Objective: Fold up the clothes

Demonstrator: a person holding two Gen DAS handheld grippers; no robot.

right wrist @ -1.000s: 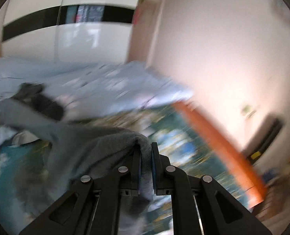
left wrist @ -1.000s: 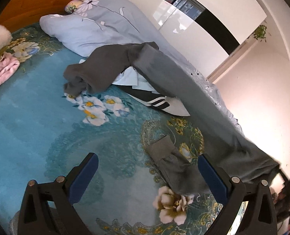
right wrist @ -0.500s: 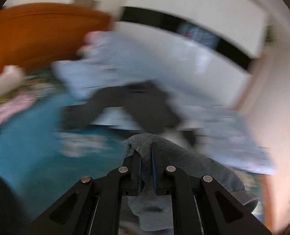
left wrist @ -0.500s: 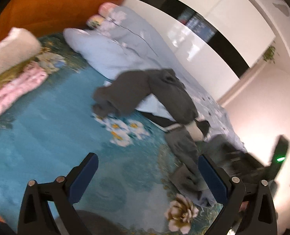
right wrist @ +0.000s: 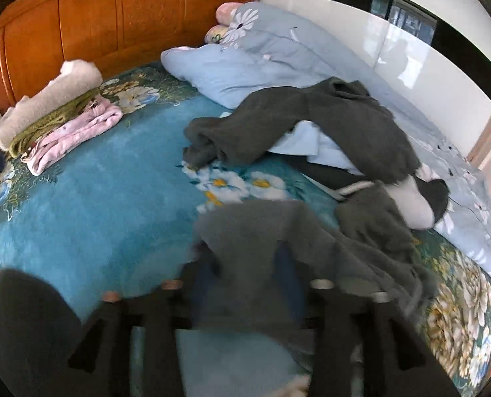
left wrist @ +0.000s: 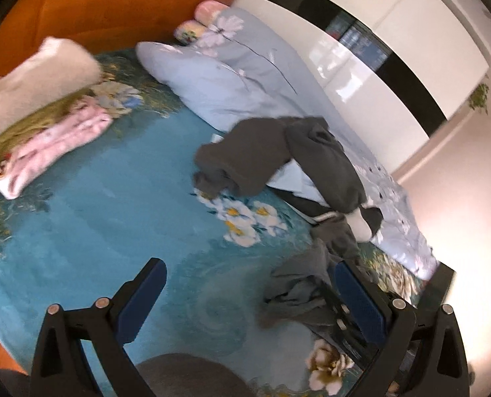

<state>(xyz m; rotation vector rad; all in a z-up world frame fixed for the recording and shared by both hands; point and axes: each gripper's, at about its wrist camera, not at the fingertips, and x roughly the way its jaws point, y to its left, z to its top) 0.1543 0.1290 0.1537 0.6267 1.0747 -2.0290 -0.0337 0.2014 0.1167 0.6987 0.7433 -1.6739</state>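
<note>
grey garment (right wrist: pixel 371 231) lies crumpled on the bed (right wrist: pixel 79 205), draped over right gripper (right wrist: pixel 245 264) | soft, limp, light; best taken at an edge or cuff | left gripper (left wrist: pixel 248 294) jaws spread, empty | right jaws blurred, apparently parted

We count one bed (right wrist: pixel 79 218) with one wooden headboard (right wrist: pixel 113 23). We see one stack of three folded clothes (right wrist: pixel 56 115): one white, one green, one pink. We count two loose grey garments: one dark grey (right wrist: pixel 311 122) and one lighter grey (right wrist: pixel 278 241). We see one blue quilt (right wrist: pixel 278 53) and two grippers.
</note>
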